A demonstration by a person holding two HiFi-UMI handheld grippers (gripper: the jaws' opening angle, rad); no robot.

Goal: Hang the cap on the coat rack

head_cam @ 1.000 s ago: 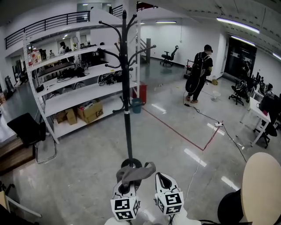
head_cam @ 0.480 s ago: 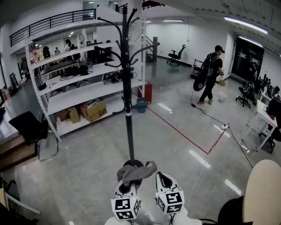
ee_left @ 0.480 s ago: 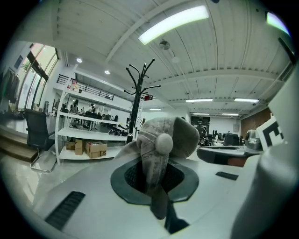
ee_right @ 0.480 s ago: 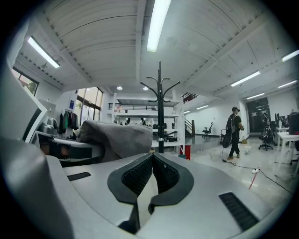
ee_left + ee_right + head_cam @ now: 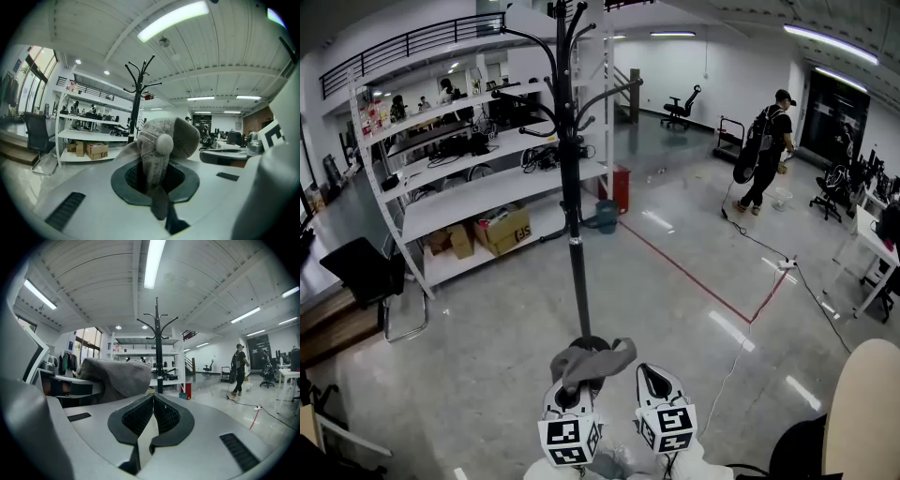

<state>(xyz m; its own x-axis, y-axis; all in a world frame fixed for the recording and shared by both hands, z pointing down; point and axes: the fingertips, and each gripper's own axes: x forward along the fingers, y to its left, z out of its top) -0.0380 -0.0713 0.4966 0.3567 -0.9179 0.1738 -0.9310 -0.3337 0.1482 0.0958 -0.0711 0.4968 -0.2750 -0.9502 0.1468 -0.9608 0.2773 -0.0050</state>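
Stretching rightward, cap, pinched by left gripper

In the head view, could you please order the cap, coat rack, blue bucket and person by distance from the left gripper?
1. Cap, in the left gripper's jaws.
2. Coat rack, straight ahead.
3. Blue bucket, behind the rack.
4. Person, far right.

Grey cap, crumpled, pinched in my left gripper, held low. Black coat rack stands upright on the floor just beyond, curved hooks at top.
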